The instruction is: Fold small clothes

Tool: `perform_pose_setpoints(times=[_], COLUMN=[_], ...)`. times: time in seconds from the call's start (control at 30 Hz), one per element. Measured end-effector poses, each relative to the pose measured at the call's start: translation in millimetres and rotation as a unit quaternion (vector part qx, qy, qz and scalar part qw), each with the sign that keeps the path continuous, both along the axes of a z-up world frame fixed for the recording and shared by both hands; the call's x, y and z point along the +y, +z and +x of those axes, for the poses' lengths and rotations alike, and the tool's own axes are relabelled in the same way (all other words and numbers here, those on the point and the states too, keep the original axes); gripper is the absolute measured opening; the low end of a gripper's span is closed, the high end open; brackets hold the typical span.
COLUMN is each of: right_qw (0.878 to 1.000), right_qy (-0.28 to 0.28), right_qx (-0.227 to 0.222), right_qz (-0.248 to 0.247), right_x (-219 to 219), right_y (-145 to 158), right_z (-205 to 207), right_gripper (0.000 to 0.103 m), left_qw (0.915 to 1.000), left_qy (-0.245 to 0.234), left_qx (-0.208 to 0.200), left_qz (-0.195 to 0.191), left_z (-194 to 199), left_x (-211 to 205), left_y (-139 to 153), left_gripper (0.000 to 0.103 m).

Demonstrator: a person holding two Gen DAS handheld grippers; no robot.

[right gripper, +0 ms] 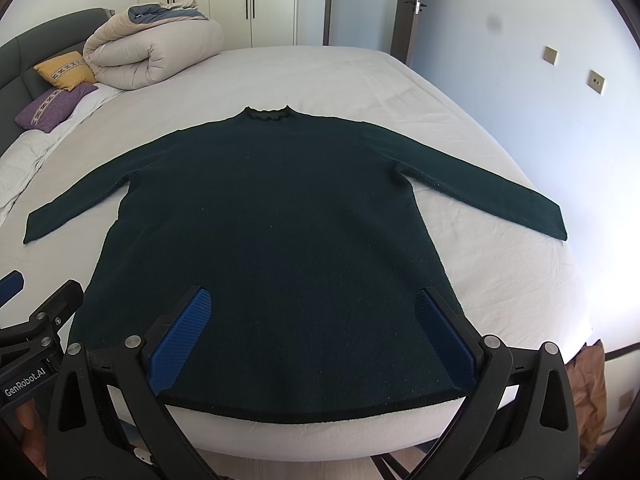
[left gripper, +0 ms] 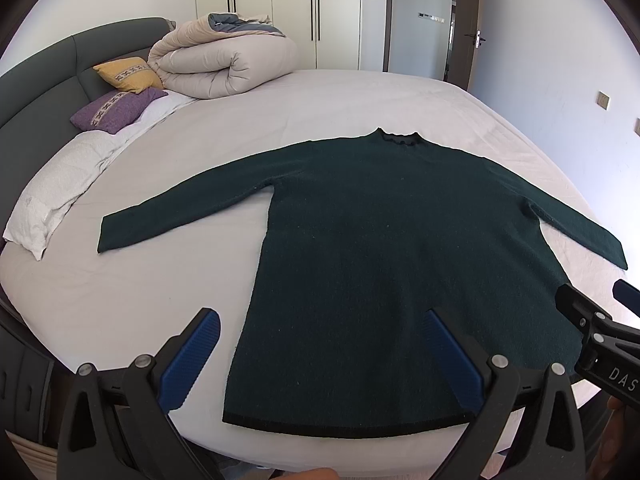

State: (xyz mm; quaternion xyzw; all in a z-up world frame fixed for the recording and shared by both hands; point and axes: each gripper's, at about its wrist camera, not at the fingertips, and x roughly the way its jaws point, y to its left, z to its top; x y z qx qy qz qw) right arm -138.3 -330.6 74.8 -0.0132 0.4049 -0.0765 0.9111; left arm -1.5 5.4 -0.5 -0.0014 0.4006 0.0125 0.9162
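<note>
A dark green long-sleeved sweater (left gripper: 380, 248) lies flat on the bed, collar at the far side, hem toward me, both sleeves spread outward. It also shows in the right wrist view (right gripper: 280, 232). My left gripper (left gripper: 324, 324) is open and empty, held above the hem's left part. My right gripper (right gripper: 312, 308) is open and empty, above the hem's middle and right part. The right gripper also shows at the right edge of the left wrist view (left gripper: 592, 312); the left gripper shows at the left edge of the right wrist view (right gripper: 44, 292).
The bed (left gripper: 280, 120) has a light sheet. A rolled beige duvet (left gripper: 224, 60), a yellow cushion (left gripper: 128, 74), a purple cushion (left gripper: 116, 110) and a white pillow (left gripper: 56, 188) lie by the dark headboard (left gripper: 36, 92). Wardrobes and a door stand behind.
</note>
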Motion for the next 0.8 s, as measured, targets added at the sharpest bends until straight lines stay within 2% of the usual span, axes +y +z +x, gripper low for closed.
perform_pose_setpoints(times=[0.6, 0.8], right_qw=[1.000, 0.999], right_qy=[0.000, -0.014], right_qx=[0.001, -0.012], right_qz=[0.000, 0.048], right_x=[1, -35], right_y=[-2, -5], right_z=[0, 2], right_gripper=[0.103, 0.103], left_qw=[1.0000, 0.9993], left_qy=[-0.003, -0.019], left_qx=[-0.003, 0.009], left_qz=[0.003, -0.032], left_z=[1, 11], left_x=[2, 5], left_y=[-4, -11], left_gripper=[0.103, 0.103])
